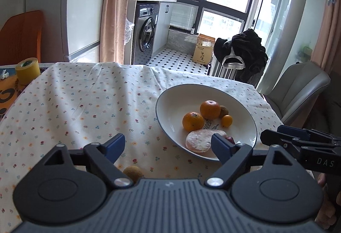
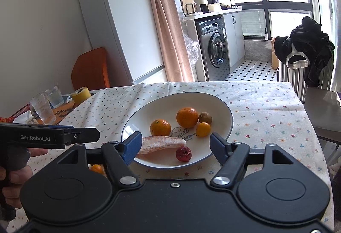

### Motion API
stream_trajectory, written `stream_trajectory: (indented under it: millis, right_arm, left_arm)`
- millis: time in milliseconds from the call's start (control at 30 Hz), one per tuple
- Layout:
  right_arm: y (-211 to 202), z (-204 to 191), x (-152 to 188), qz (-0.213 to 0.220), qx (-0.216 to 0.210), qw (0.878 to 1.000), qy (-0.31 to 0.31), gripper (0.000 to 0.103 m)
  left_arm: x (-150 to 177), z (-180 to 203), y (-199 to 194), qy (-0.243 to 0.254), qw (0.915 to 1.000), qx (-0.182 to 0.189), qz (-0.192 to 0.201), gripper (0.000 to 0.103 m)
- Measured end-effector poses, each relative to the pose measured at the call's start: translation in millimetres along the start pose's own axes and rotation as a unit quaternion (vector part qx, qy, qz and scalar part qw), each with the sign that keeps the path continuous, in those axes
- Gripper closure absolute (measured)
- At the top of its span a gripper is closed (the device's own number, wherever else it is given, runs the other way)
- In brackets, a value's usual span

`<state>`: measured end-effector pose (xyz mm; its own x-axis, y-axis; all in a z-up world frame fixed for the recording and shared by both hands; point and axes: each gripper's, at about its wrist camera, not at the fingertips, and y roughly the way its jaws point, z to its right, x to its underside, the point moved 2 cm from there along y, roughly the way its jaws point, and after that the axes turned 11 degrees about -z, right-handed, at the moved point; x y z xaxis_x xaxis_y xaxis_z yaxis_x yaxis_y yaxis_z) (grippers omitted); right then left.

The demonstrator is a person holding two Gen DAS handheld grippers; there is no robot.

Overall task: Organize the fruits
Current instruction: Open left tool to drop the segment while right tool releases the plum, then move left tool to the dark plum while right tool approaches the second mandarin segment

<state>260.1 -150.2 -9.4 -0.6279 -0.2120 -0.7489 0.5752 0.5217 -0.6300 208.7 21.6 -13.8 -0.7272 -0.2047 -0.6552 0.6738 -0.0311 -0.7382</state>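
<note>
Just beneath the left hand-held gripper [image 1: 168,148], a loose kiwi [image 1: 133,172].

oranges [image 2: 173,123], kiwi [image 2: 205,117] in white plate [image 2: 221,109]

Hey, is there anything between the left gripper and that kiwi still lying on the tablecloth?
Nothing visible. The kiwi lies on the tablecloth just below the open left gripper, partly hidden by the gripper's own body. The plate sits off to the right.

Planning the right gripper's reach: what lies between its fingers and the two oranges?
In the right wrist view, a pomelo segment and a red date.
</note>
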Motion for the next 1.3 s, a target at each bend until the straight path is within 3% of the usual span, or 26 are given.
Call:
stream_trajectory:
  millis: [133,233,767,1300]
  right_arm:
    - [-15,-3,4,0.024,0.009,1.0,-0.001,0.005]
    - [-23,-4,7,0.032,0.005,0.999,0.001,0.0]
    - [-48,-9,25,0.037,0.006,0.999,0.008,0.0]
    - [-60,-14,50,0.002,0.021,1.0,-0.016,0.002]
  left_arm:
    - [8,-5,-6,-0.009,0.9999,0.007,0.003,0.007]
    - [15,-10,-13,-0.013,0.9998,0.005,0.014,0.0]
    - [44,-33,-45,-0.025,0.9991,-0.001,0.035,0.0]
    - [72,-41,-58,-0.019,0.9997,0.011,0.01,0.0]
